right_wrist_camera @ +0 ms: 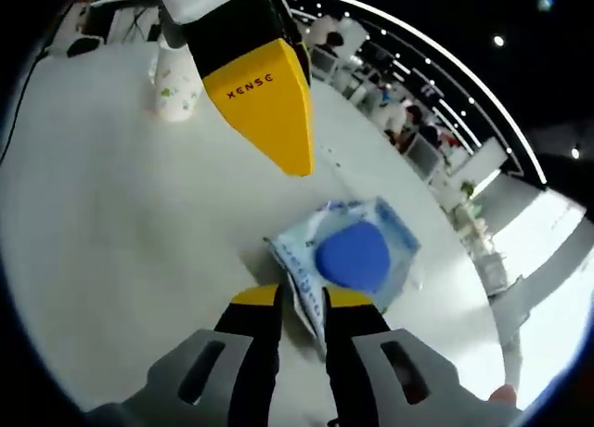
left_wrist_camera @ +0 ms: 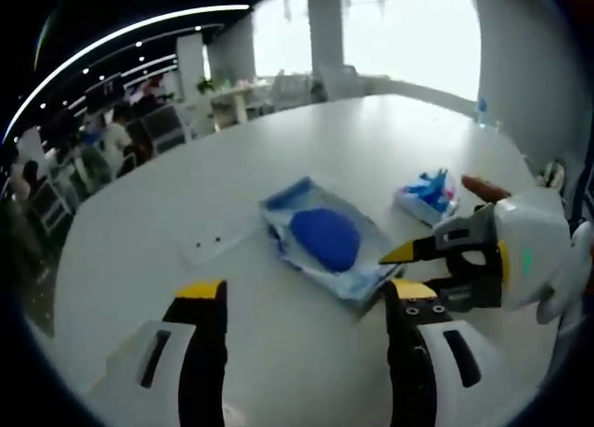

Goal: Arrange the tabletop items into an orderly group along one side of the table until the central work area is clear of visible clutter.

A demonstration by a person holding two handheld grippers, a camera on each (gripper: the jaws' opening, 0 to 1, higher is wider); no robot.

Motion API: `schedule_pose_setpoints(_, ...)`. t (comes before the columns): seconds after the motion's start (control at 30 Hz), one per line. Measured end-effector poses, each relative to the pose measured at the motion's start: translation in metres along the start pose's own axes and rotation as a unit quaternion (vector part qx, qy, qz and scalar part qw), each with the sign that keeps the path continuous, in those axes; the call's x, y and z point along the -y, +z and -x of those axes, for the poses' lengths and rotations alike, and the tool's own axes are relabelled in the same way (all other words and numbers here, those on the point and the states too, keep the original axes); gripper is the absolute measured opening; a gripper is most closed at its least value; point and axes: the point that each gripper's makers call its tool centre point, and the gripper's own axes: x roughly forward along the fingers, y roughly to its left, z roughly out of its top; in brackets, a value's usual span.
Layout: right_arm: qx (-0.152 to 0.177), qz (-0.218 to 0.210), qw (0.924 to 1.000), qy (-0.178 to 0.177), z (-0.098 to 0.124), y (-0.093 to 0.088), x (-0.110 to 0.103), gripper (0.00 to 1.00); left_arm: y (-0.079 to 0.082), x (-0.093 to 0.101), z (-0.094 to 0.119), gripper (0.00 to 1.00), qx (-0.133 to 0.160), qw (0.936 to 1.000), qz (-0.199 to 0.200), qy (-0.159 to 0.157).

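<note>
A clear plastic packet (right_wrist_camera: 345, 260) with pale blue print and a round deep-blue item sealed inside lies flat on the white surface (right_wrist_camera: 121, 223), roughly mid-surface. In the right gripper view its near corner runs down between the right hand-held gripper (right_wrist_camera: 302, 302), whose yellow-tipped jaws stand narrow and pinch that corner; the part of the corner between the jaws is hidden. What the blue round thing is cannot be made out. The left gripper view shows the same packet (left_wrist_camera: 320, 241) with the right hand-held gripper (left_wrist_camera: 408, 271) entering from the right, its jaws at the packet's edge.

The left hand-held gripper (left_wrist_camera: 306, 302) hangs above the surface with its jaws wide apart and nothing between them; in the right gripper view one of its yellow jaws looms large at the top, cut off by the frame.

Just beyond the packet in the left gripper view sits a small blue-and-white bundle (left_wrist_camera: 429, 195), too blurred to identify. A flat white rectangular object (left_wrist_camera: 215, 243) lies left of the packet, barely distinct from the surface. In the right gripper view a white patterned cup (right_wrist_camera: 176, 84) stands near the far edge, partly hidden by the jaw.
</note>
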Motion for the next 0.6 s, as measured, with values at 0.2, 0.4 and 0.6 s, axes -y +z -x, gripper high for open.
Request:
schedule_pose_setpoints(0.2, -0.004, 0.020, 0.9998, 0.006, -0.004, -0.001, -0.004, 0.09, 0.005, 0.001, -0.005, 0.66, 0.000, 1.0000, -0.008, -0.005)
schedule_pose_setpoints(0.4, -0.001, 0.032, 0.9995, 0.005, -0.005, -0.001, -0.001, 0.06, 0.014, 0.002, -0.015, 0.66, -0.003, 0.9992, -0.036, -0.016)
schedule_pose_setpoints(0.6, 0.006, 0.041, 0.9991, 0.007, -0.002, 0.000, -0.002, 0.03, 0.032, 0.004, -0.028, 0.65, 0.006, 0.9967, -0.071, -0.038)
